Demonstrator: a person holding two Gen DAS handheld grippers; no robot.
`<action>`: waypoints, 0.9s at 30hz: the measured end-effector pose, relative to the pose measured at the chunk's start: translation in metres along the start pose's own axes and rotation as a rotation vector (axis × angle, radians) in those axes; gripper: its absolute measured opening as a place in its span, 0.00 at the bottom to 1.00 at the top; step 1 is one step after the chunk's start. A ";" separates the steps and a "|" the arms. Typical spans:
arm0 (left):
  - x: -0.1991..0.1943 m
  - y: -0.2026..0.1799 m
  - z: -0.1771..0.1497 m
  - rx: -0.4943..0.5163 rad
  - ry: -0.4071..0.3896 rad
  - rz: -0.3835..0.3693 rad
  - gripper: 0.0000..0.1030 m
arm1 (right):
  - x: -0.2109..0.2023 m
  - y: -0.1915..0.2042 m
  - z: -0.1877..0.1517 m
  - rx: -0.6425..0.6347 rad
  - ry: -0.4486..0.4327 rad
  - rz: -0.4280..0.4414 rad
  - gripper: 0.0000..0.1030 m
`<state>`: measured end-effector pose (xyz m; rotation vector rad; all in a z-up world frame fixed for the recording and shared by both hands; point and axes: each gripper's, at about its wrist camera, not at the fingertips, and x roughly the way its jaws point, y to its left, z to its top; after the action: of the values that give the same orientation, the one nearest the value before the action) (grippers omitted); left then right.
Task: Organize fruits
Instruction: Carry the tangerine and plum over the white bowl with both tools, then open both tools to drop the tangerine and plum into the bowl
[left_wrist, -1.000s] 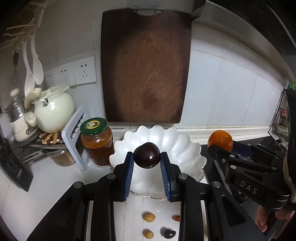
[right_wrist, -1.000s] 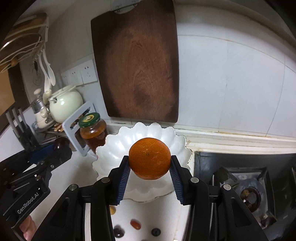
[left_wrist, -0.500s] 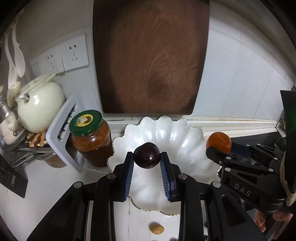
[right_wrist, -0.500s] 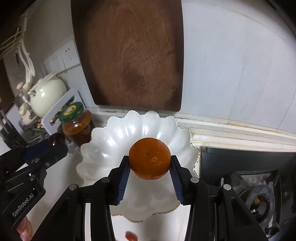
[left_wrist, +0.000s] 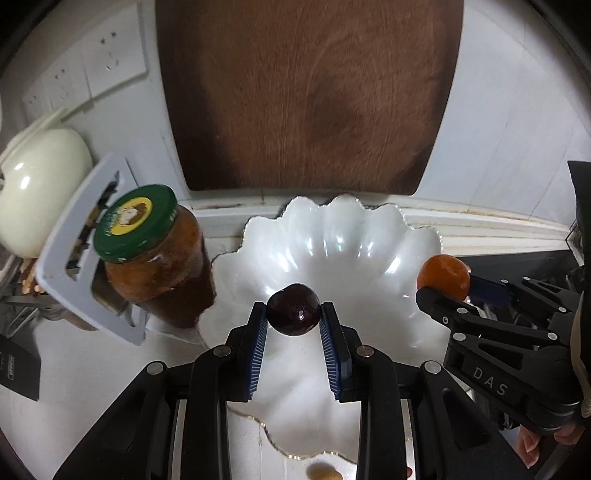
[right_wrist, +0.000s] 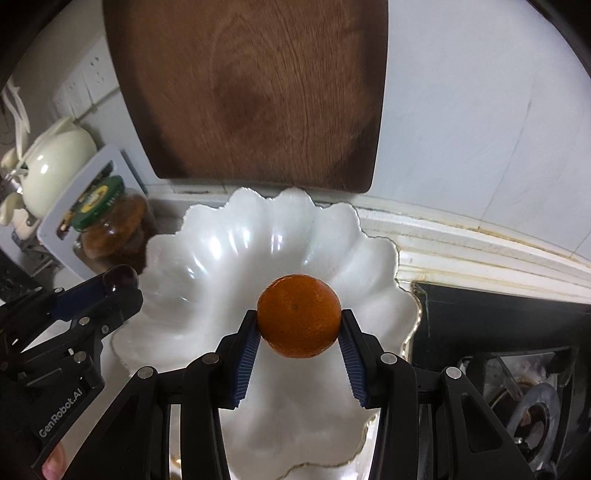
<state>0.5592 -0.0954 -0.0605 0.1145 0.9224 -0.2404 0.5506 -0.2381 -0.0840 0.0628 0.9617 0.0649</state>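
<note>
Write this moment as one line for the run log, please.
left tool: shut on dark plum | right tool: shut on orange | both above white scalloped dish, nothing inside

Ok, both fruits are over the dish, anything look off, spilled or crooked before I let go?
Nothing is spilled or damaged. The dark plum and orange sit squarely between their pads above the white scalloped dish. One small fruit lies on the counter just outside the dish's near rim. The jar only looks tilted through the fisheye.
</note>
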 end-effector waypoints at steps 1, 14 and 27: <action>0.003 0.000 0.000 0.000 0.007 0.000 0.28 | 0.003 0.000 0.001 0.003 0.009 0.001 0.43; 0.044 -0.004 -0.003 0.001 0.101 0.012 0.29 | 0.036 -0.001 0.000 0.004 0.090 0.006 0.44; 0.033 0.004 -0.003 -0.034 0.088 0.051 0.63 | 0.025 -0.002 -0.006 -0.016 0.050 -0.049 0.59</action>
<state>0.5773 -0.0965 -0.0886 0.1184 1.0097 -0.1733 0.5602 -0.2379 -0.1081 0.0236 1.0117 0.0291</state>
